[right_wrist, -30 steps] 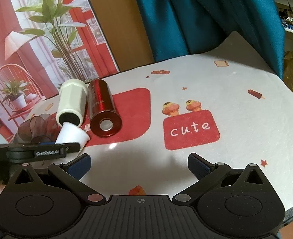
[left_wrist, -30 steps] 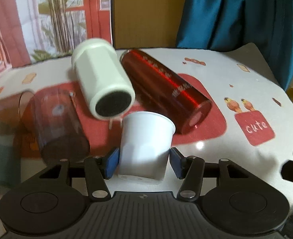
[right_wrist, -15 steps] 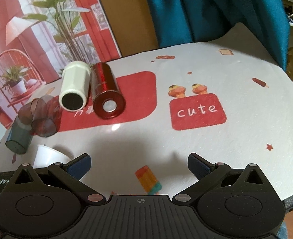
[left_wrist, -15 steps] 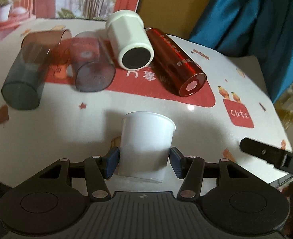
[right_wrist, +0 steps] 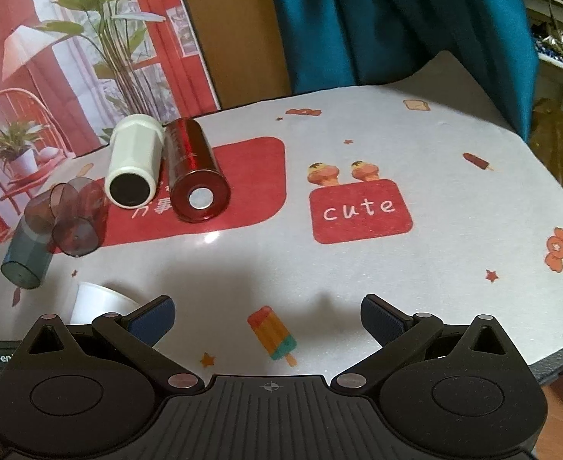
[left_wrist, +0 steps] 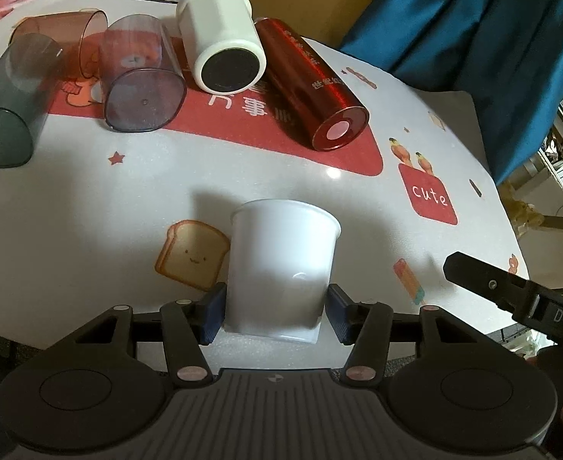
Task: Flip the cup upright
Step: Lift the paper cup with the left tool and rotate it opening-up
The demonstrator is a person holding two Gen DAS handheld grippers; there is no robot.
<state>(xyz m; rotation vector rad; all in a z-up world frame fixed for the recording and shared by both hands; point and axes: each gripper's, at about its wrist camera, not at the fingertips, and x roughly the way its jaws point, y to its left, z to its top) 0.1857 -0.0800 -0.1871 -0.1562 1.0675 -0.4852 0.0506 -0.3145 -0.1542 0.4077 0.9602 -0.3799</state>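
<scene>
A white paper cup (left_wrist: 281, 268) sits between the blue pads of my left gripper (left_wrist: 275, 316), gripped near its base with its rim pointing away from me, held above the front of the table. The cup also shows at the lower left of the right wrist view (right_wrist: 97, 303). My right gripper (right_wrist: 268, 316) is open and empty over the front of the table, above a popsicle print (right_wrist: 271, 333).
A white tumbler (left_wrist: 220, 38), a red metallic bottle (left_wrist: 312, 84) and three tinted plastic cups (left_wrist: 139, 76) lie on their sides at the back left. The patterned tablecloth (right_wrist: 358, 268) ends at a near edge. A blue curtain (right_wrist: 396, 19) hangs behind.
My left gripper has pulled the white cup back toward the table's front edge and raised it, away from the lying cups. The right gripper has barely moved.
</scene>
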